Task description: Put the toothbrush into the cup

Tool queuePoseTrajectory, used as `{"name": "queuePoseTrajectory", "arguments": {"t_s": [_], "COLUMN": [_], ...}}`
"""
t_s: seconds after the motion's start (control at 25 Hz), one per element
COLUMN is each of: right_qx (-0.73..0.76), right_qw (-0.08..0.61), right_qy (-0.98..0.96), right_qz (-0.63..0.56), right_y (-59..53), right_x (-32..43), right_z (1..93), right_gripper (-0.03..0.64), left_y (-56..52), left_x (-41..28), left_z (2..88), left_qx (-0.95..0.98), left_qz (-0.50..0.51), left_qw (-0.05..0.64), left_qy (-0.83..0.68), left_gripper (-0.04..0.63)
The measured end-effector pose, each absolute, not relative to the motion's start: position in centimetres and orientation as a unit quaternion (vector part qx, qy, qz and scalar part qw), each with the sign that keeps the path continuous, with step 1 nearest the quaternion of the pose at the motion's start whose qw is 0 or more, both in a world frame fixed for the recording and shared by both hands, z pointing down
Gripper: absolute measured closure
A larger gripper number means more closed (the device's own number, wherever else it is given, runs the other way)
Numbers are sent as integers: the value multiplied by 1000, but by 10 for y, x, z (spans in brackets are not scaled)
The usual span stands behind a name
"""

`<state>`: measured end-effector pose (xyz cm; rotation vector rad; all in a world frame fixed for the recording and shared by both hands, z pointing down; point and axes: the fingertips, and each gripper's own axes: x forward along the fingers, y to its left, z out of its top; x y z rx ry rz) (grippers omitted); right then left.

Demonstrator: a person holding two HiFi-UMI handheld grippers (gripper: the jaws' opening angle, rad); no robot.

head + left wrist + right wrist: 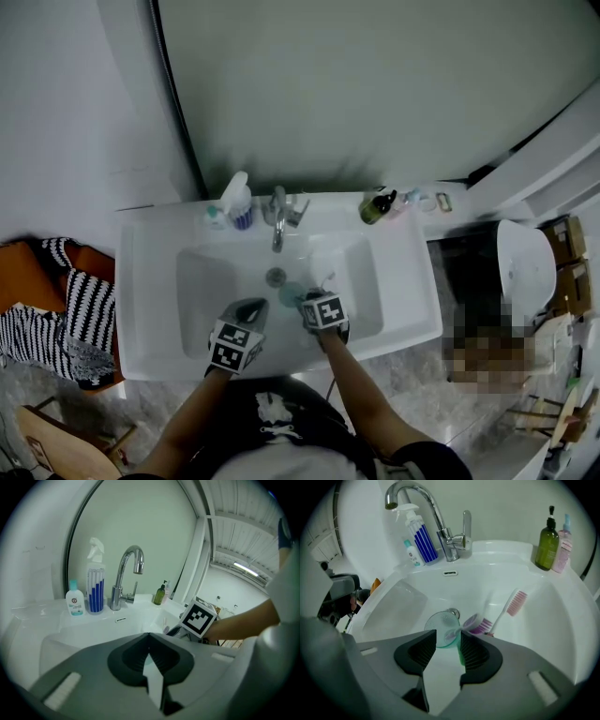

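Observation:
A translucent teal cup (442, 629) stands in the white basin (398, 604) just in front of the drain, its mouth facing my right gripper's camera; it also shows as a teal cup (291, 294) in the head view. A toothbrush with purple bristles (480, 624) rests at the cup's right rim, its pale end reaching into the mouth. A second toothbrush with pink bristles (513, 604) lies on the basin slope to the right. My right gripper (444, 651) hangs just above the cup, open, gripping nothing. My left gripper (149, 637) is shut and empty beside it.
A chrome faucet (440, 522) rises behind the basin. A blue-striped spray bottle (421, 536) and a small white bottle (411, 552) stand to its left. A green pump bottle (546, 543) and a pink bottle (563, 545) stand on the right rim. Striped cloth (89, 309) lies left of the sink.

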<state>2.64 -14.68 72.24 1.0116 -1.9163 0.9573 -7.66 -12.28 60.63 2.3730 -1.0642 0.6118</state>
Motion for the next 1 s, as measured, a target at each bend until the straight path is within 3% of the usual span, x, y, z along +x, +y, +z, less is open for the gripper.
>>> {"name": "queuePoseTrajectory", "arguments": {"t_s": [0.28,0.48,0.8,1.0], "right_qx": [380,380,399,391], "right_qw": [390,358,265,185], "right_qy": [-749,-762,-798,-825], "right_qz": [379,384,366,364], "right_y": [-143,-145,-152,-151], "right_x": [27,22,15,8], "right_z": [720,709,678,655], "right_gripper": [437,510,613,615], "left_y": [-123,-123,-124,-120], "left_x": [-71,-70,-62,-54], "left_z": [604,601,597,599], "left_qx": [867,867,869,871], "left_qz": [218,219,220,222], "left_qw": [229,229,227,226], "left_qy": [-385,-385,-380,-374], "left_gripper": [595,595,595,595]}}
